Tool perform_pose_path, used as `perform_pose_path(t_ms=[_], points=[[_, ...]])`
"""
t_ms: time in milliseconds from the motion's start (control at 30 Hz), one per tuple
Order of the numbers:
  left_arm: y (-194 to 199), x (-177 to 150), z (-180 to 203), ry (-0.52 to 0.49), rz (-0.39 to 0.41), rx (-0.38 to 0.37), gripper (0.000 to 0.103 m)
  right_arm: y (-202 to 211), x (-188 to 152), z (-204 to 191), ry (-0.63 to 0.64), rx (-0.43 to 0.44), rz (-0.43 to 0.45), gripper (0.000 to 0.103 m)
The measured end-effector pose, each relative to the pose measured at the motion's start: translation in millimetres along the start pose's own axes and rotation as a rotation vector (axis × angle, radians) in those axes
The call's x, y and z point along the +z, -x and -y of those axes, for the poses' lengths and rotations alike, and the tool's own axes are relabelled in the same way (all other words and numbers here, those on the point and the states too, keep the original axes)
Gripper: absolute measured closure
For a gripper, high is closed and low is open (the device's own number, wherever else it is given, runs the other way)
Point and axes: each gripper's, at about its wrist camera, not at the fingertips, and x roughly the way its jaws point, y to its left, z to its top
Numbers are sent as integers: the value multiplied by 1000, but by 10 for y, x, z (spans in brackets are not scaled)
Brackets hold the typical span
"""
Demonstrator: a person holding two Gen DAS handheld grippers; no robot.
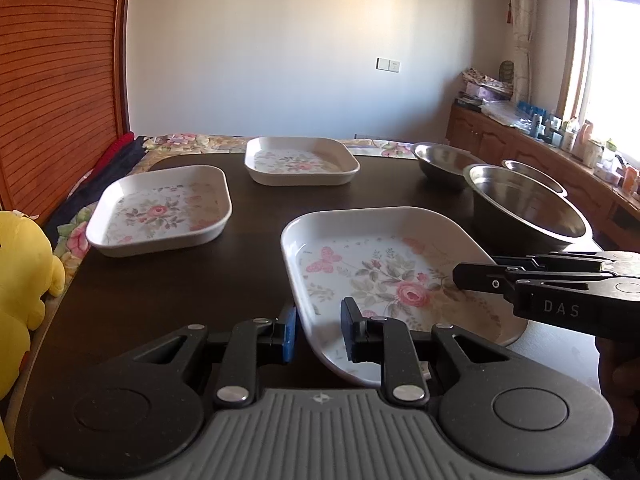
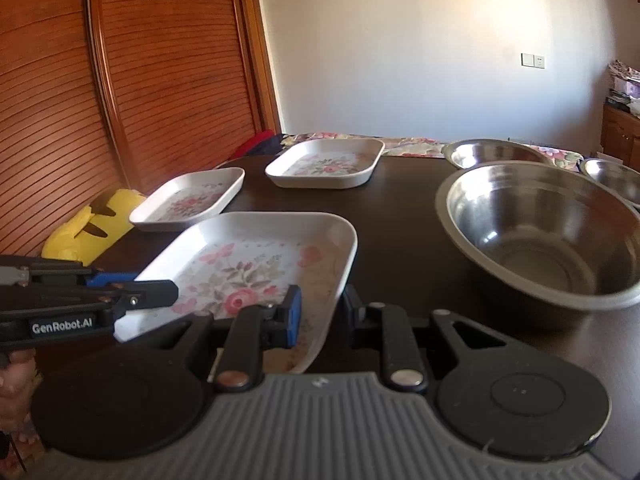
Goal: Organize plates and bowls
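Note:
Three white square floral plates sit on the dark table (image 1: 160,300). The nearest plate (image 1: 392,280) is held by both grippers. My left gripper (image 1: 318,334) straddles its left rim with one finger inside. My right gripper (image 2: 320,314) straddles its right rim (image 2: 340,280); the plate (image 2: 248,272) looks slightly lifted. The right gripper also shows in the left wrist view (image 1: 480,278), the left gripper in the right wrist view (image 2: 152,294). Two more plates lie at mid left (image 1: 160,210) and far centre (image 1: 300,160). Three steel bowls stand on the right: large (image 2: 540,236), far (image 2: 492,152), small (image 2: 616,178).
A yellow plush toy (image 1: 20,280) lies off the table's left edge by a wooden slatted door (image 2: 120,80). A floral cloth (image 1: 192,142) lies behind the table. A cluttered wooden sideboard (image 1: 560,148) runs under the window at right.

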Motion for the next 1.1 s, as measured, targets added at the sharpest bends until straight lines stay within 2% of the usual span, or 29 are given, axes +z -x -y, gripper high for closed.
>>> perform_pose_path(t_ms=[300,567,1100], points=[[109,-139,24,-14,4,11,78,81,-157,-69,-20,3,5,79],[72,-290,-48,8,-22,13,78,134,-276,-155,-15,11,-19,79],[63,-309,-11,-9,-13,15,78,123,-305,-121,-42,4,-17,79]])
